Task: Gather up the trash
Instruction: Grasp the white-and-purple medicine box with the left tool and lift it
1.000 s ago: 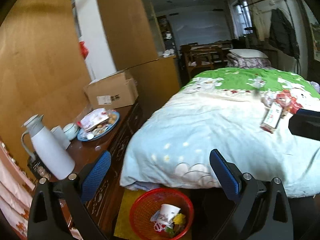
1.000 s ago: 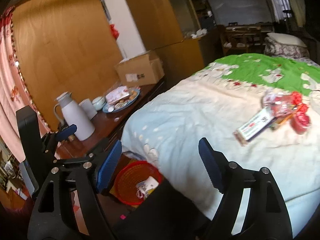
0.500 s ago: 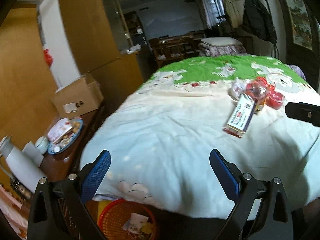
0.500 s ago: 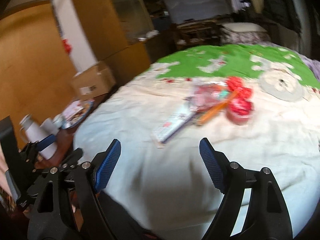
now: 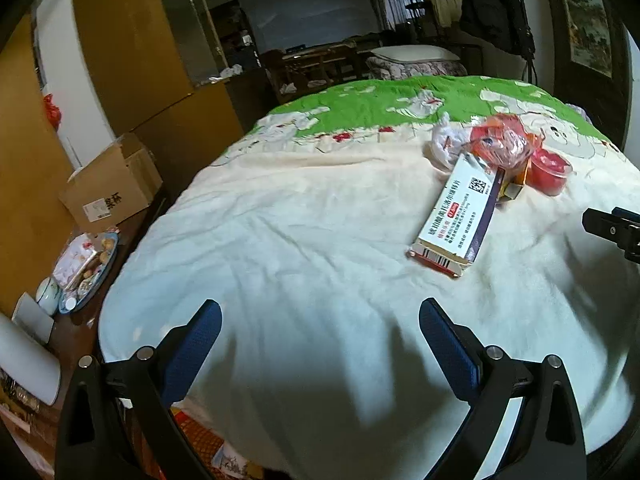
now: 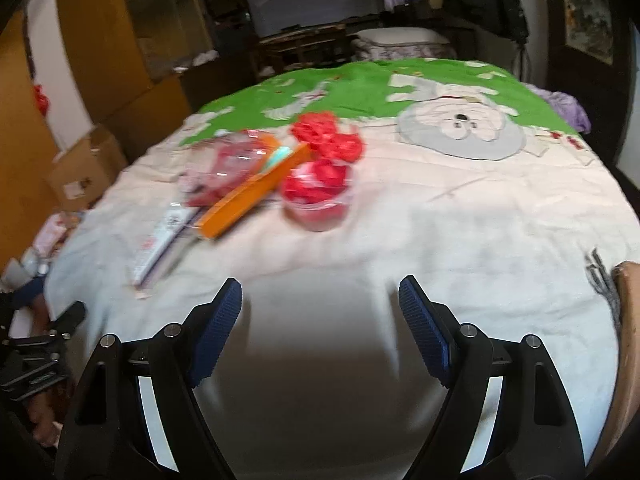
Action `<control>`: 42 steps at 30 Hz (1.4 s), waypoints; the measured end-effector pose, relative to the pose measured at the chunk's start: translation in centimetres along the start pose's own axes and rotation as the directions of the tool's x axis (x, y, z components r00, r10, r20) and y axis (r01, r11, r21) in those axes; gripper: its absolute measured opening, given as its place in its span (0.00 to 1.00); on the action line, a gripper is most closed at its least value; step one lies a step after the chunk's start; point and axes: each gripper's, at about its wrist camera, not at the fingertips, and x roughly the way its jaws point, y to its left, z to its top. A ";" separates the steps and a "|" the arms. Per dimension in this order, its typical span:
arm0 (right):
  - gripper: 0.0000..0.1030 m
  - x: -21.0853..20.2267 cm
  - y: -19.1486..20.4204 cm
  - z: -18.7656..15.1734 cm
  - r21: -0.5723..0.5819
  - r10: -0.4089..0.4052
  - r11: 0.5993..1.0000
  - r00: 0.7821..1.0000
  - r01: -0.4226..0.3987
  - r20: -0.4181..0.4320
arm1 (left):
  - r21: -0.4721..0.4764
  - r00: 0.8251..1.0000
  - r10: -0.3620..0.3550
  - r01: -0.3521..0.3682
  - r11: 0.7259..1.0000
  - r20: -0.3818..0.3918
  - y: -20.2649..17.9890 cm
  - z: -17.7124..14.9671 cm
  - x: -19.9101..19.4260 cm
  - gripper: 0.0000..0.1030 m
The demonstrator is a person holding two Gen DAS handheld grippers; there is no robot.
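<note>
Trash lies in a cluster on the bed: a long white medicine box (image 5: pixel 460 212) (image 6: pixel 164 236), an orange carton (image 6: pixel 252 196), a crumpled clear-and-red wrapper (image 5: pixel 500 142) (image 6: pixel 232 164), a clear cup with red contents (image 5: pixel 548 170) (image 6: pixel 318 192), red scraps (image 6: pixel 328 140) and a white tissue (image 5: pixel 444 140). My left gripper (image 5: pixel 320 344) hovers open over the bedspread, short of the box and to its left. My right gripper (image 6: pixel 320 320) is open too, empty, with the cup ahead of it. The right gripper's tip (image 5: pixel 612 228) shows at the left wrist view's right edge.
The bed's pale and green quilt (image 5: pixel 300 240) fills both views. To its left stand a dark side table with a plate of snacks (image 5: pixel 86 268), a white jug (image 5: pixel 24 364) and a cardboard box (image 5: pixel 108 188). A person's arm (image 6: pixel 630 320) shows at the right edge.
Both grippers swung right and came down from the side table and red basket toward the bed. The trash cluster now sits closer ahead. Both jaws stayed equally wide.
</note>
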 end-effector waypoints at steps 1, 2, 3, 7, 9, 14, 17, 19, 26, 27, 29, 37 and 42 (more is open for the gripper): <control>0.76 0.1 -0.3 0.0 0.019 0.006 1.000 1.000 -0.006 -0.006 | 0.001 1.000 -0.010 0.010 1.000 -0.002 -0.2 0.1 0.2 0.94; 0.76 0.3 -0.8 0.1 0.040 0.014 0.999 1.000 -0.014 -0.009 | 0.001 0.999 -0.037 0.037 0.999 -0.001 -0.4 0.2 0.6 0.94; 0.76 0.5 -1.3 0.2 0.065 0.019 0.998 1.000 -0.019 -0.007 | -0.002 0.998 -0.058 0.058 0.998 -0.001 -0.5 0.3 0.8 0.94; 0.76 0.8 -2.3 0.0 0.132 0.048 0.990 0.999 -0.047 -0.008 | -0.009 0.985 -0.173 0.173 0.985 0.002 -1.4 1.2 2.1 0.94; 0.78 0.8 -2.1 -0.1 0.123 0.051 0.991 0.999 -0.050 -0.005 | -0.006 0.977 -0.211 0.211 0.977 0.002 -2.2 1.9 2.9 0.94; 0.84 1.0 -2.0 0.1 0.120 0.073 0.990 0.997 -0.071 -0.012 | -0.014 0.961 -0.278 0.278 0.961 -0.001 -3.6 4.2 5.0 0.94; 0.85 1.1 -2.0 0.2 0.124 0.082 0.989 0.997 -0.080 -0.011 | -0.022 0.948 -0.319 0.318 0.948 -0.007 -4.5 5.4 6.2 0.94; 0.86 1.1 -2.1 0.1 0.125 0.087 0.989 0.996 -0.085 -0.010 | -0.020 0.944 -0.328 0.328 0.944 -0.019 -5.1 5.8 6.9 0.94; 0.86 1.2 -1.9 0.2 0.118 0.081 0.990 0.997 -0.079 -0.014 | -0.095 0.932 -0.361 0.357 0.929 -0.030 -3.6 5.1 7.1 0.55; 0.86 1.2 -1.9 0.2 0.117 0.080 0.990 0.997 -0.078 -0.015 | -0.096 0.939 -0.344 0.341 0.935 -0.021 -2.8 4.6 6.5 0.54; 0.86 1.2 -1.9 0.2 0.116 0.079 0.990 0.997 -0.077 -0.015 | -0.093 0.953 -0.301 0.299 0.950 -0.011 -1.4 3.5 5.6 0.53; 0.86 1.2 -1.5 0.2 0.096 0.058 0.994 0.998 -0.056 -0.021 | -0.178 0.969 -0.245 0.234 0.956 -0.040 2.7 0.9 5.3 0.62; 0.86 1.1 -1.3 0.2 0.087 0.059 0.995 0.998 -0.057 -0.019 | -0.201 0.970 -0.244 0.241 0.950 0.006 2.2 1.3 5.5 0.89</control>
